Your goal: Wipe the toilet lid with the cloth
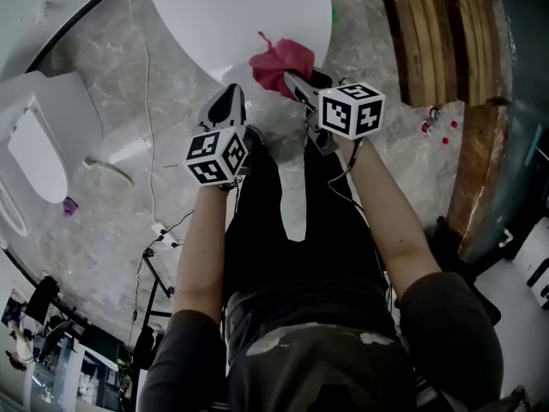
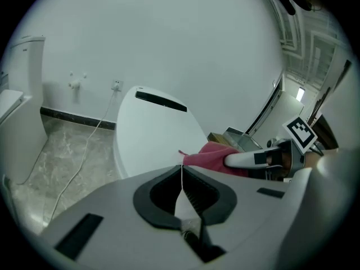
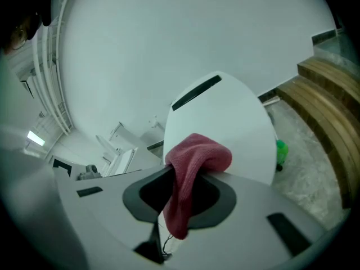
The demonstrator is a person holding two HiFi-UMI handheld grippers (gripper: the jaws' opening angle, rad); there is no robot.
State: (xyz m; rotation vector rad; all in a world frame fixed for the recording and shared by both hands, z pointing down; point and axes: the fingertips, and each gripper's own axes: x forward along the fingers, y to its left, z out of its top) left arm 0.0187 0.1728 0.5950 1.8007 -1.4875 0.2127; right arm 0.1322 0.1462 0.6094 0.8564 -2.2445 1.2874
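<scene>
Cloth (image 3: 194, 167) is clamped in the right gripper (image 3: 180, 193) jaws, with a fold draped over the front. Left gripper (image 2: 181, 176), at 9 o'clock, has its jaws clenched on nothing. Toilet lid (image 3: 225, 117) lies beyond at 12 o'clock; contact cannot be confirmed. Press the cloth flat and wipe in overlapping passes, keeping the jaws off the surface.

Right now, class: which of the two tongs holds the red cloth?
The right tongs, shut on the red cloth; the left tongs are shut and empty.
</scene>
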